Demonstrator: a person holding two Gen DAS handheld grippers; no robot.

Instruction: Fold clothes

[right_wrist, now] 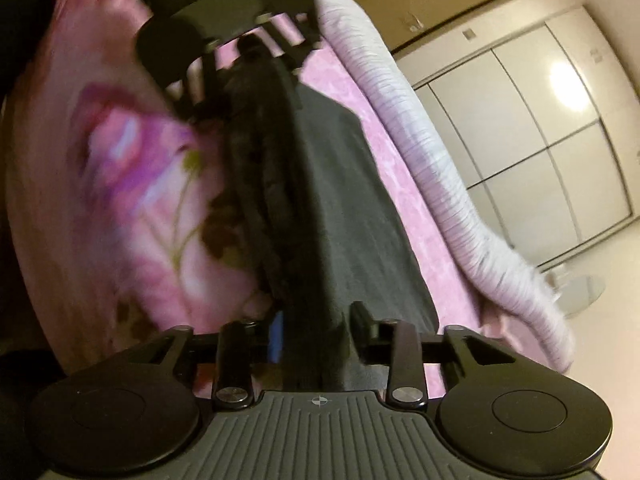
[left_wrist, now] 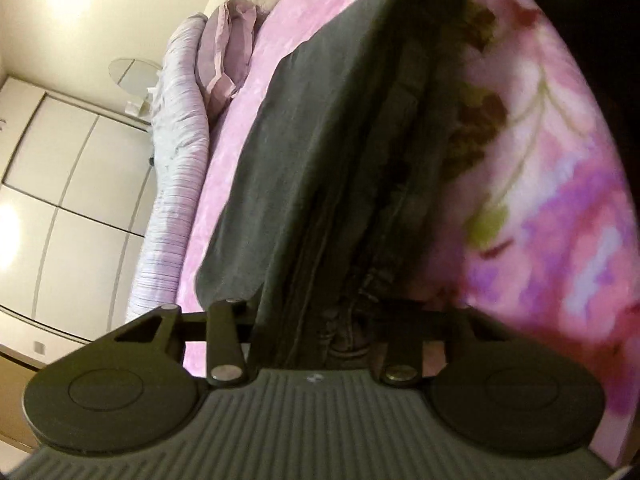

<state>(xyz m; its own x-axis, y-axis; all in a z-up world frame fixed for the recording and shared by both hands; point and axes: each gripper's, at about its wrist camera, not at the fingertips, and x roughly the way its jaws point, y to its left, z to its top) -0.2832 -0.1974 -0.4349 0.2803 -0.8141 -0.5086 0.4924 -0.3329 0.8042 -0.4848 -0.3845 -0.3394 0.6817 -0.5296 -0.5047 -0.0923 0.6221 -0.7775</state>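
We have the dark garment stretched lengthwise between us over the pink bed, its long axis running straight ahead from each claw, left claw and right claw both clamped on opposite ends.

No readable text, label, brand or number anywhere.
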